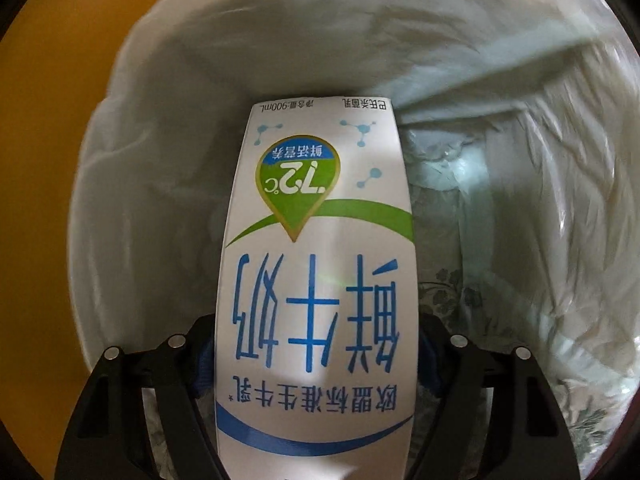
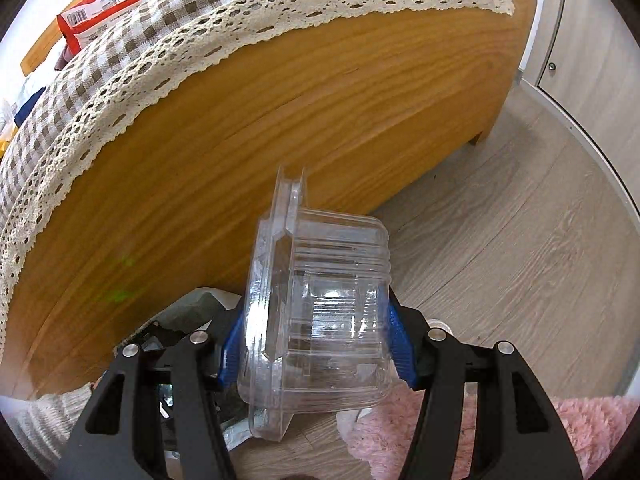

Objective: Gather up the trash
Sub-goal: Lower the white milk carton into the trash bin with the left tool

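A white milk carton (image 1: pixel 316 240) with blue and green print hangs upside down inside the mouth of a bin lined with a white plastic bag (image 1: pixel 160 160). My left gripper (image 1: pixel 316 360) is shut on the carton, its blue pads pressing on both sides. Crumpled trash (image 1: pixel 452 168) lies deep in the bag. In the right wrist view, a clear plastic clamshell box (image 2: pixel 332 280) stands on its side, with my right gripper (image 2: pixel 316 346) shut on it; the blue pads (image 2: pixel 400 348) squeeze its lid and base.
A wooden furniture panel (image 2: pixel 280 120) fills the right wrist view, topped by a checked cloth with lace trim (image 2: pixel 120 40) and a red-and-white packet (image 2: pixel 100 12). Pale wood flooring (image 2: pixel 520 240) lies to the right, something pink and fluffy (image 2: pixel 400 432) below. A grey sleeve (image 2: pixel 40 420) shows at lower left.
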Action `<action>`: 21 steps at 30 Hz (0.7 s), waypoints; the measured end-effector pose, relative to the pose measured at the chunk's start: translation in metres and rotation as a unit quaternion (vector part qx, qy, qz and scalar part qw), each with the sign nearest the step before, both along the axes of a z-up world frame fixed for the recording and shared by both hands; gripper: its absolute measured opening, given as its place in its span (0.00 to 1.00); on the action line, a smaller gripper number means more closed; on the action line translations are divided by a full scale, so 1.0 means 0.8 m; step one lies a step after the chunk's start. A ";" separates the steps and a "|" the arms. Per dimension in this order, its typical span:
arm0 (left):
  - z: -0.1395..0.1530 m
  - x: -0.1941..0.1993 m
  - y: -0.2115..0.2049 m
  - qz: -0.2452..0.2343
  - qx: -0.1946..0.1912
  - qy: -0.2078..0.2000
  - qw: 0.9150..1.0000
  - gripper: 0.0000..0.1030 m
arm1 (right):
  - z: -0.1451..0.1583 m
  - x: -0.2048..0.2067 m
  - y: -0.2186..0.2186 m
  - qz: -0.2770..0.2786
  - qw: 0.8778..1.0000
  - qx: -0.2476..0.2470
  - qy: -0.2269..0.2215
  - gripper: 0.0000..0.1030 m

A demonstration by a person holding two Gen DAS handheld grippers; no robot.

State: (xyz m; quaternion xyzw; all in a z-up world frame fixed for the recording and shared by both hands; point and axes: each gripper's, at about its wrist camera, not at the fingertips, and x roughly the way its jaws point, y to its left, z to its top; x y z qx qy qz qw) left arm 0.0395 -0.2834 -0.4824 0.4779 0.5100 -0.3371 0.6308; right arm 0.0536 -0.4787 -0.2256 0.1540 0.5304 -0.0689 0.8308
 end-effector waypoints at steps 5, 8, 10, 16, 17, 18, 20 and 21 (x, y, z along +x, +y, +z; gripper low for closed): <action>-0.007 -0.007 0.010 -0.020 0.019 0.006 1.000 0.73 | 0.001 0.004 0.002 0.002 1.000 0.002 0.002 0.56; -0.007 -0.007 0.004 -0.014 0.008 0.008 1.000 0.73 | 0.000 0.004 0.002 0.004 1.000 0.002 0.002 0.56; 0.017 0.008 0.024 -0.013 0.002 0.005 1.000 0.73 | 0.001 0.003 0.001 0.005 1.000 0.004 0.002 0.56; 0.027 -0.006 0.014 -0.024 -0.003 -0.008 1.000 0.73 | 0.003 0.002 -0.004 0.007 1.000 0.007 -0.002 0.56; 0.029 -0.005 0.017 -0.027 -0.006 -0.009 1.000 0.73 | 0.003 0.002 -0.004 0.007 1.000 0.008 -0.002 0.56; 0.033 -0.007 0.016 -0.029 -0.005 -0.013 0.999 0.76 | 0.002 0.001 -0.005 0.007 1.000 0.009 -0.002 0.56; 0.040 -0.009 0.019 -0.030 0.002 -0.016 0.999 0.77 | 0.002 0.001 -0.007 0.007 1.000 0.011 -0.002 0.56; 0.044 -0.012 0.020 -0.026 0.008 -0.014 1.000 0.77 | 0.002 0.001 -0.007 0.007 1.000 0.013 -0.003 0.56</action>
